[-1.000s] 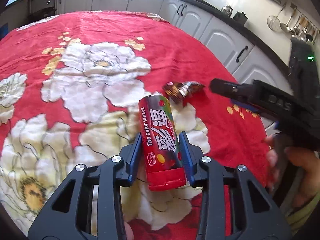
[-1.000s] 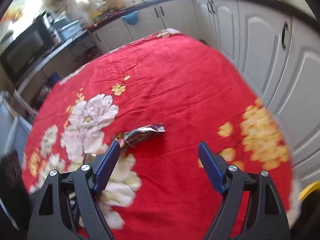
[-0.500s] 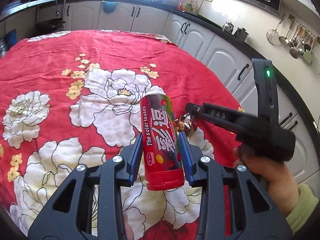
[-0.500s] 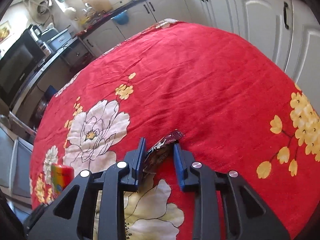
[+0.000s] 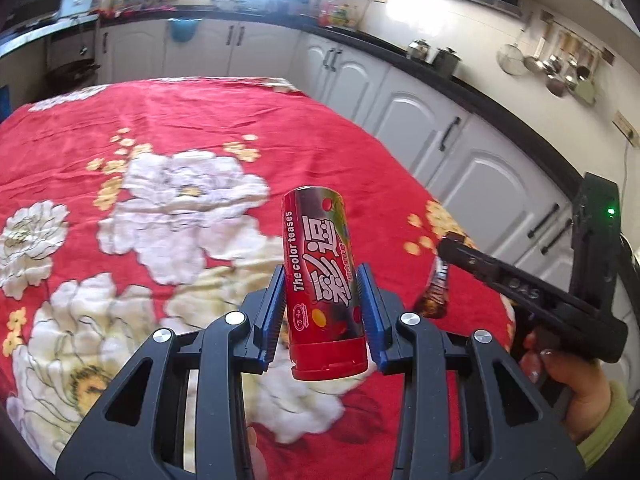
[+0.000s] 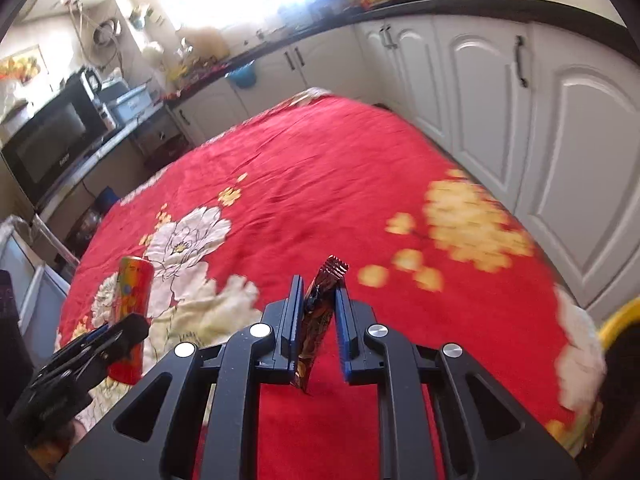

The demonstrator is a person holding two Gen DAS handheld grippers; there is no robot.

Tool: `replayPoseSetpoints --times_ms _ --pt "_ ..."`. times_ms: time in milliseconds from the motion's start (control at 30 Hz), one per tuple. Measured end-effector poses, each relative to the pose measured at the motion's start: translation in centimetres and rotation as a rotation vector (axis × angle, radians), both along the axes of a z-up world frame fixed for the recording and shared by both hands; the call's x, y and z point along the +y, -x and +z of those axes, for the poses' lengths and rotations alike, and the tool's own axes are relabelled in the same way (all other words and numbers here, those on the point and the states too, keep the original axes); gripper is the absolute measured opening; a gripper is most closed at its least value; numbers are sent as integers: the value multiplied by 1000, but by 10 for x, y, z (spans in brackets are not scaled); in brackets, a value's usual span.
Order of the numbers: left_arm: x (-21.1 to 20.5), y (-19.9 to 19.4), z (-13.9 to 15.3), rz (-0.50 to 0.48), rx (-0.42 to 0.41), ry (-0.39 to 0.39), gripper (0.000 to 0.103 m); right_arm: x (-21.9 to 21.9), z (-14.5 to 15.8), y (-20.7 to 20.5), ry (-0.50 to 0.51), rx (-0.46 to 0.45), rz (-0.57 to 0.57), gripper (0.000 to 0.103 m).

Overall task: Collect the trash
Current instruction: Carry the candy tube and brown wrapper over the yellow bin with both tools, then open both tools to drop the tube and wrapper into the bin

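Observation:
A red candy tube with "The color teases" printed on it is lifted off the cloth, and my left gripper is shut on its lower half. A crumpled dark foil wrapper sticks up between the blue pads of my right gripper. Those jaws are closing and press the wrapper, which hangs above the cloth. In the left wrist view the right gripper is to the right of the tube, with the wrapper dangling under its tip. The right wrist view shows the tube at the left.
A table under a red cloth with white and yellow flowers fills both views. White kitchen cabinets run close along its right side. A yellow rim shows at the right wrist view's edge. A hand holds the right gripper.
My right gripper came over the wrapper on the cloth, closed on it and lifted it. The left gripper rose with the tube and tipped up, so more of the kitchen shows.

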State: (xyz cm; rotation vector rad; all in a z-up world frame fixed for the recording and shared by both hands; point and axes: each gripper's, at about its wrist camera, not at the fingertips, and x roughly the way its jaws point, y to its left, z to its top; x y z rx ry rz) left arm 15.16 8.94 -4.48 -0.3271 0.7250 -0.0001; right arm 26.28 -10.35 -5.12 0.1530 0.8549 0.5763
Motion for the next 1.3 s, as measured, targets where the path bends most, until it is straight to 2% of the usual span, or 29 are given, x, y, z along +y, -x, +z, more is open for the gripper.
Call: replayPoseSetpoints --times_ms 400,800,1033,1300 --pt "-88 -1 18 -180 -47 -48 28 -135 19 48 -46 -61 -192 15" --pt "-178 -16 32 -356 -85 -61 28 -221 17 87 -18 -109 -338 15" --pt "-236 -27 24 -472 -70 -64 28 -264 5 103 -9 -99 -422 15" --pt "-289 -44 -4 -580 3 -78 28 -297 -12 115 -4 -69 -483 15"
